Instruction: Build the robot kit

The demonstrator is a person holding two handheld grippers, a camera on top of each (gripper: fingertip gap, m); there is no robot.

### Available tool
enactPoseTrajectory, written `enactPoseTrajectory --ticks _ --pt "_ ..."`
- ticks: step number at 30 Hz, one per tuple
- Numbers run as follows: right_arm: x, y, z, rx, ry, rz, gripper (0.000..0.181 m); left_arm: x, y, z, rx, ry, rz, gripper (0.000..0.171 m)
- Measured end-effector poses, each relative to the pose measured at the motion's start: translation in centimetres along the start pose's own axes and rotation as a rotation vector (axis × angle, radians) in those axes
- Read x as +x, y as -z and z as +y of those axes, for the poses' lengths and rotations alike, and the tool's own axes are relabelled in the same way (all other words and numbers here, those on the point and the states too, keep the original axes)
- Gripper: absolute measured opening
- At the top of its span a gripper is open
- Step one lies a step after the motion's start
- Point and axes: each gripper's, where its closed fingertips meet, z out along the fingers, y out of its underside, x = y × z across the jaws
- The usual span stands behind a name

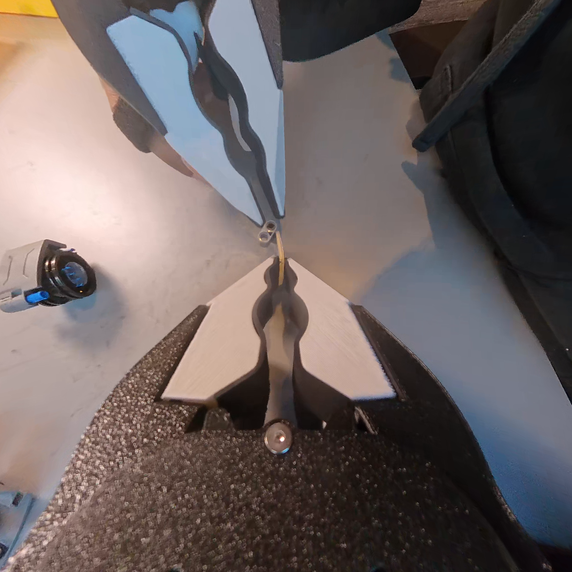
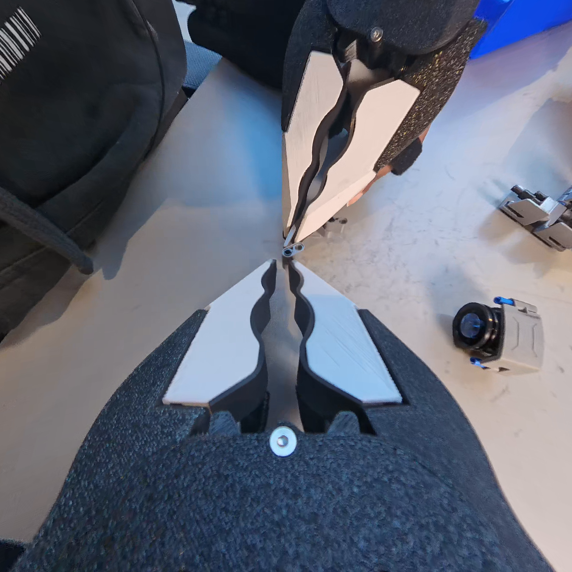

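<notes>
Two grippers meet tip to tip over a pale worktop (image 1: 93, 185), each pinching a small part.

The left gripper (image 1: 280, 263) has its fingers pressed together on a thin yellowish rod (image 1: 281, 257). The rod runs forward out of the tips in a slight curve. Its far end reaches a small grey piece with two round holes (image 1: 267, 232). In the right wrist view the same rod shows pale where it leaves the left gripper's tips, which come down from above. Part of the hand (image 2: 365, 192) holding that gripper peeks out beside its right finger.

The right gripper (image 2: 283, 262) is closed at the tips, though a gap remains farther back between its wavy inner faces. The small grey piece sits right at its tips, held clear of the worktop. In the left wrist view a dark bar continues from the piece up between the right gripper's fingers. The holes face the cameras, and the rod touches the piece at the hole nearer the left gripper; whether it enters the hole I cannot tell.

Near the grippers, on the worktop, lies a grey block with a black lens-like ring and blue pins (image 2: 498, 334). Farther off sits a grey jointed assembly (image 2: 538, 216), and another small grey part (image 2: 335, 224) lies just behind the left gripper. A black bag (image 2: 77, 123) rests on the worktop's edge, well apart from the parts. A blue container (image 2: 510, 24) shows in the far corner.
</notes>
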Motion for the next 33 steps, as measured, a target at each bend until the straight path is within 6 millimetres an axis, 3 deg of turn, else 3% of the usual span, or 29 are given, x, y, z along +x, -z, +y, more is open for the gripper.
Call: enactPoseTrajectory --ticks 3,7,16,21,24,27,33 --pt "0.3 -0.6 -0.3 0.005 -0.022 -0.056 0.026 0.2 -0.1 -0.1 0.0 -0.02 0.047 0.001" --pt "-0.9 -1.5 -0.2 -0.058 0.049 -0.237 0.025 0.5 -0.2 -0.1 -0.002 -0.023 0.126 0.002" --pt "-1.4 -0.8 0.3 -0.332 0.336 -0.467 0.024 0.7 -0.3 -0.3 -0.002 -0.031 0.201 0.002" --pt "-1.3 -0.7 0.3 -0.335 0.363 -0.443 0.02 0.7 -0.5 -0.4 0.0 -0.046 0.181 0.002" --pt "-1.3 -0.6 0.3 -0.3 0.332 -0.399 0.019 0.8 -0.5 -0.4 0.0 -0.052 0.182 0.002" --pt "-1.1 -0.2 0.6 -0.271 0.306 -0.343 0.006 0.9 -0.5 -0.4 0.001 -0.062 0.183 0.002" --pt "-1.1 -0.1 0.8 -0.218 0.216 -0.216 0.006 0.8 -0.7 -0.5 0.0 -0.065 0.159 0.002"
